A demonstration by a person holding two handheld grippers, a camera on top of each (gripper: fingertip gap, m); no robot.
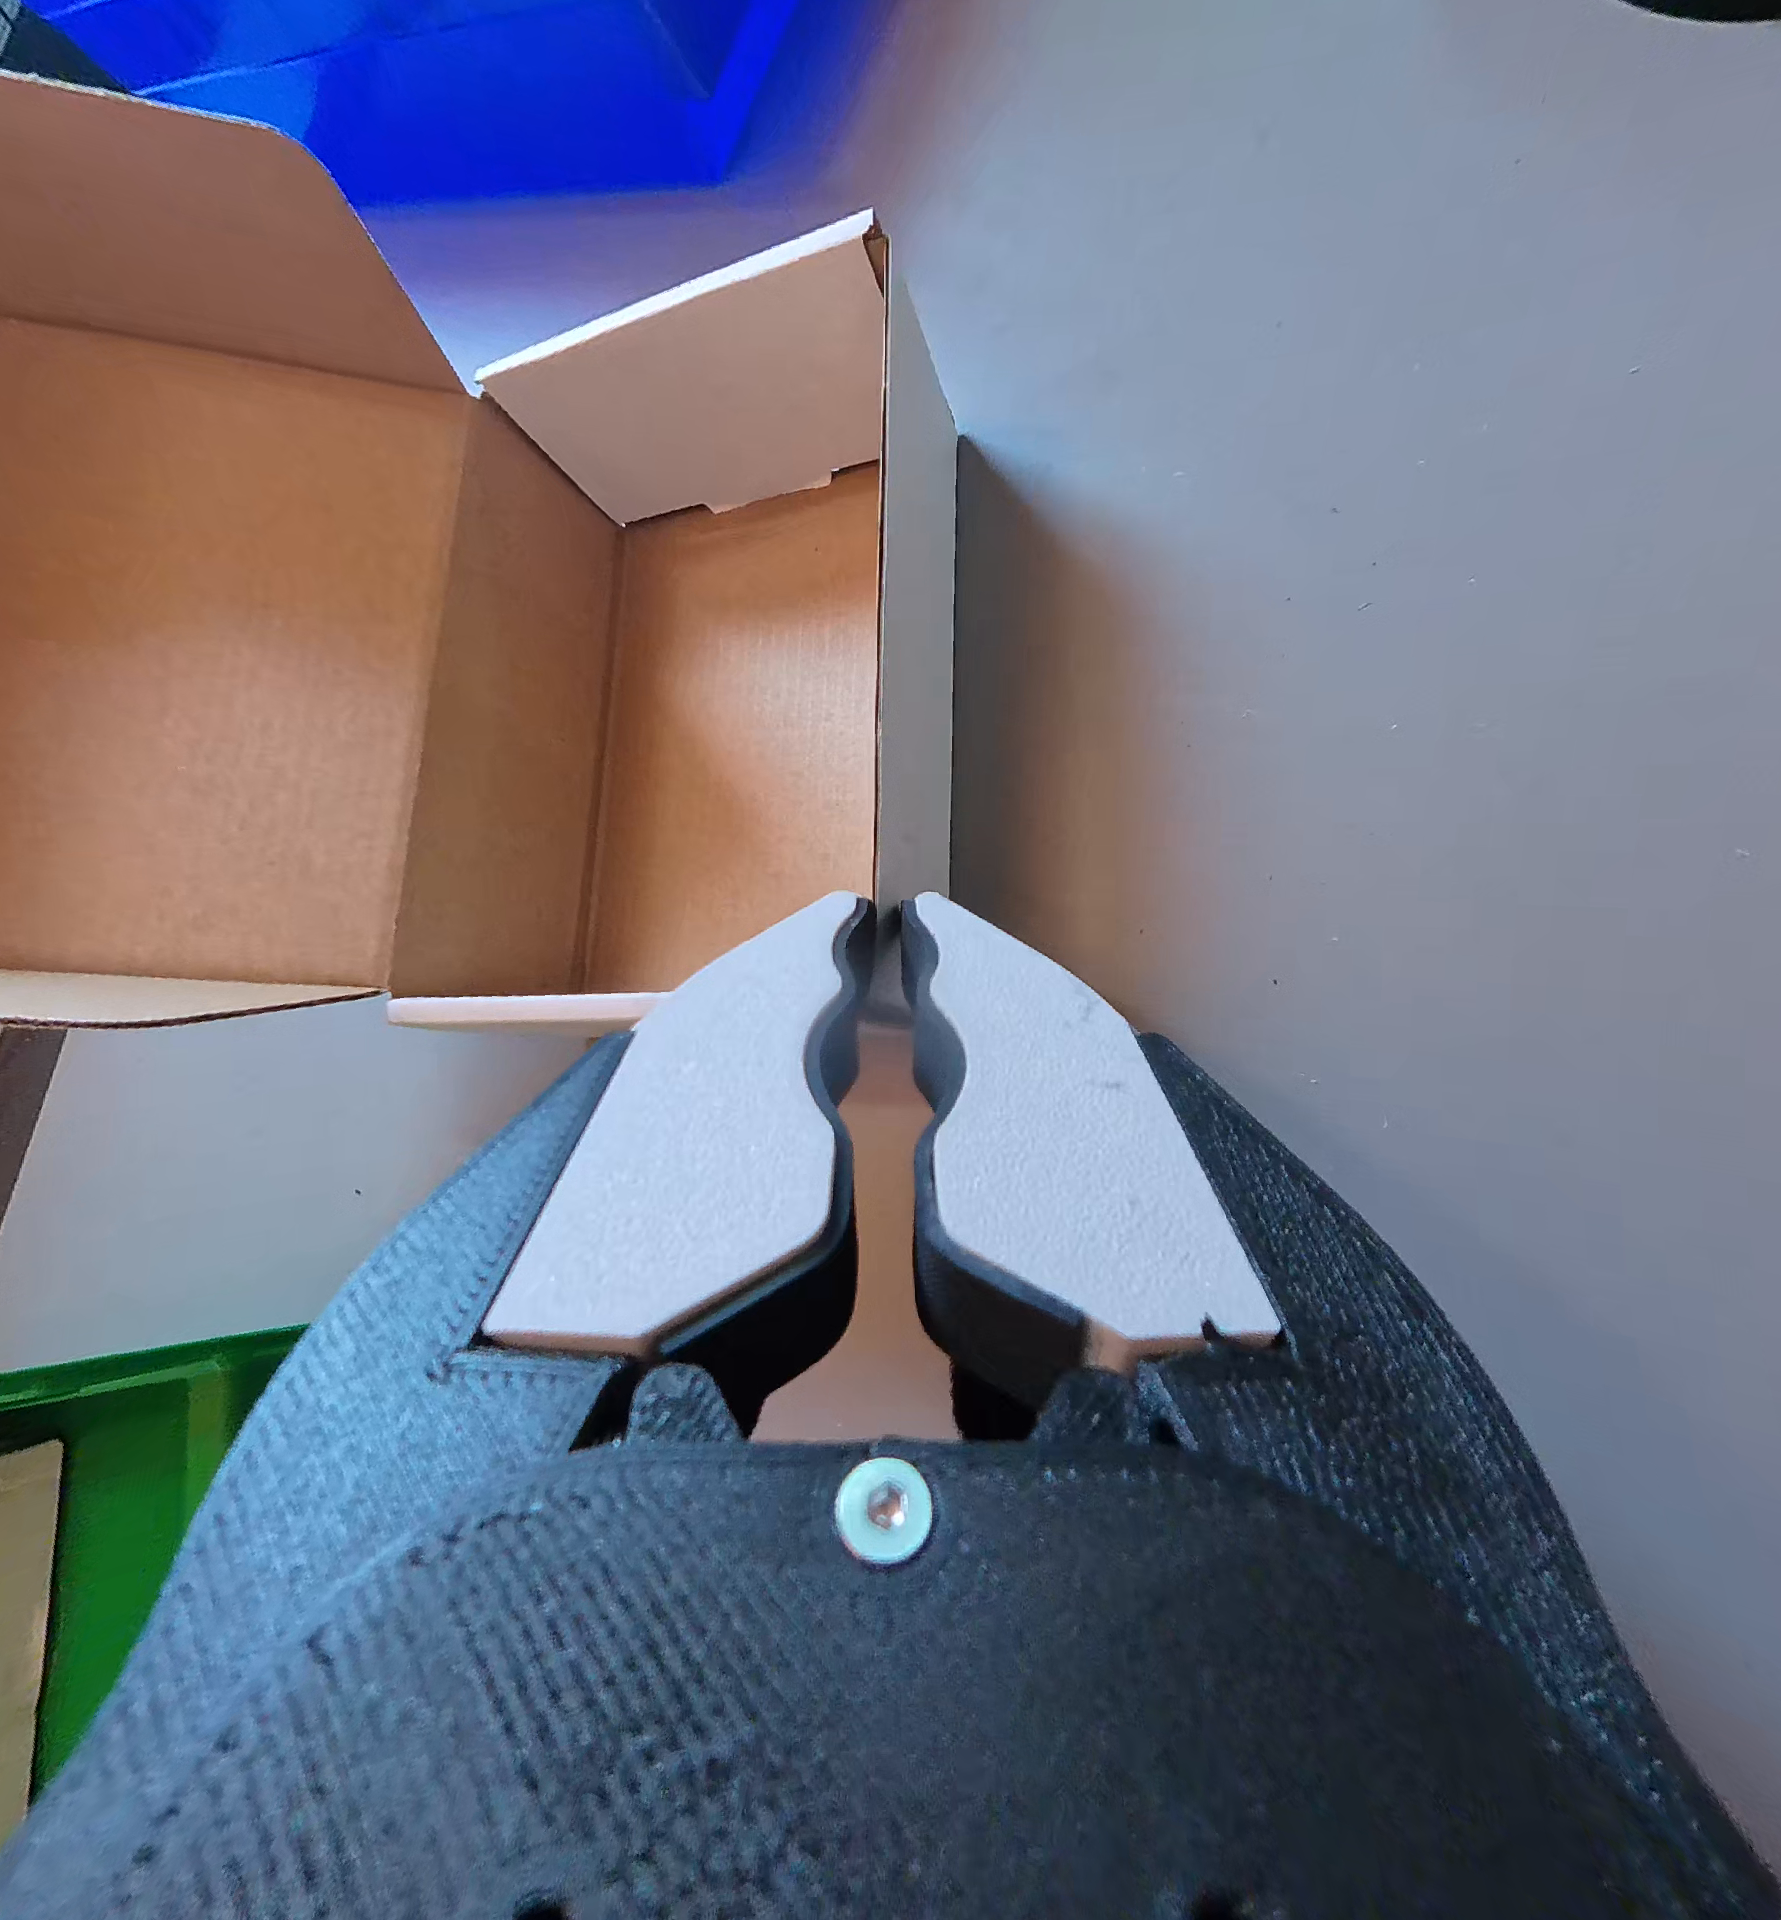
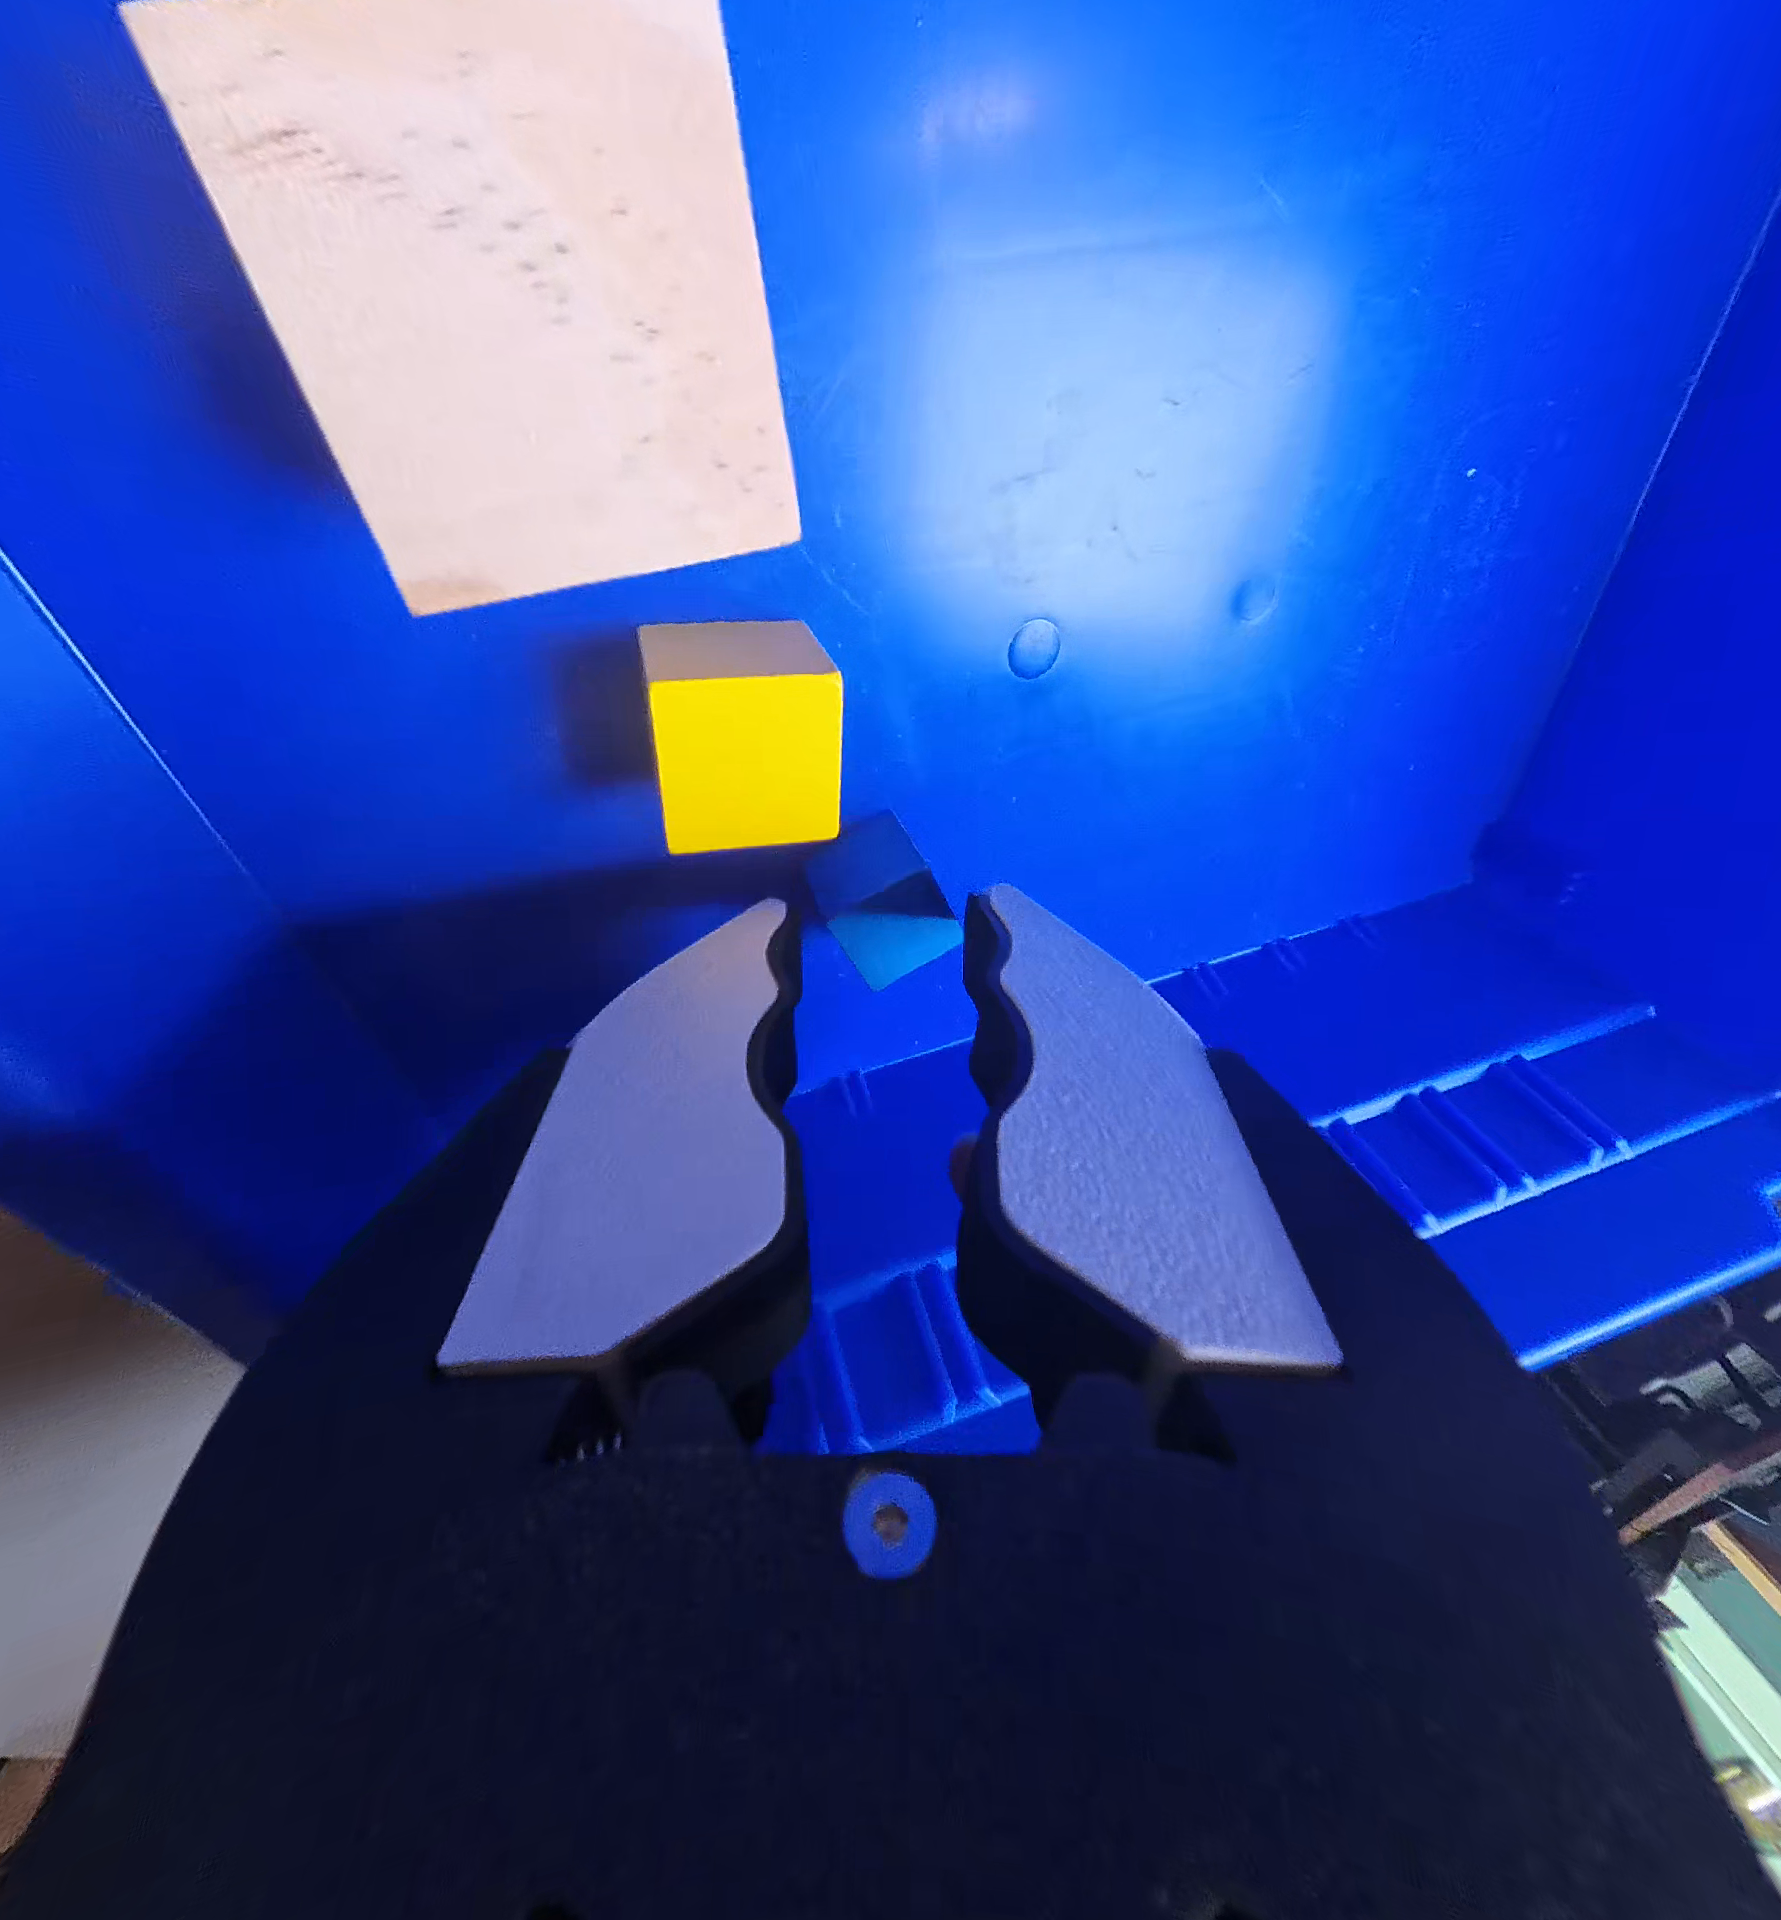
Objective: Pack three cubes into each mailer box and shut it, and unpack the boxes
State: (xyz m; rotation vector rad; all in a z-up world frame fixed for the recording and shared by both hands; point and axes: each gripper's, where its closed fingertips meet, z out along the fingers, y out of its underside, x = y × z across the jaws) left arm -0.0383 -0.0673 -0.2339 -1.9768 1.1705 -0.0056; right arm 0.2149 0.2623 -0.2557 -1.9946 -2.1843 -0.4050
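An open cardboard mailer box [image 1: 242, 675], brown inside and white outside, lies on the grey table with nothing in the part I see. My left gripper [image 1: 887, 914] is shut on the box's right side wall [image 1: 912, 623], which stands upright edge-on between the fingertips. In the right wrist view, my right gripper [image 2: 875, 914] is open inside a blue bin [image 2: 1281, 416]. A small blue cube [image 2: 891, 920] lies just beyond the fingertips, roughly in line with the gap. A yellow cube [image 2: 746, 758] sits on the bin floor just left and farther.
A pale rectangular patch [image 2: 491, 291] lies on the bin floor behind the yellow cube. The blue bin [image 1: 512, 114] stands behind the mailer box. A green bin [image 1: 86, 1455] is at the lower left. Grey table [image 1: 1437, 727] lies to the right. The left gripper's tips are roughly 40 cm from the right gripper's. Measured from the fingertips, the yellow cube [image 2: 746, 758] is 4 cm or so from the right gripper and 40 cm from the left.
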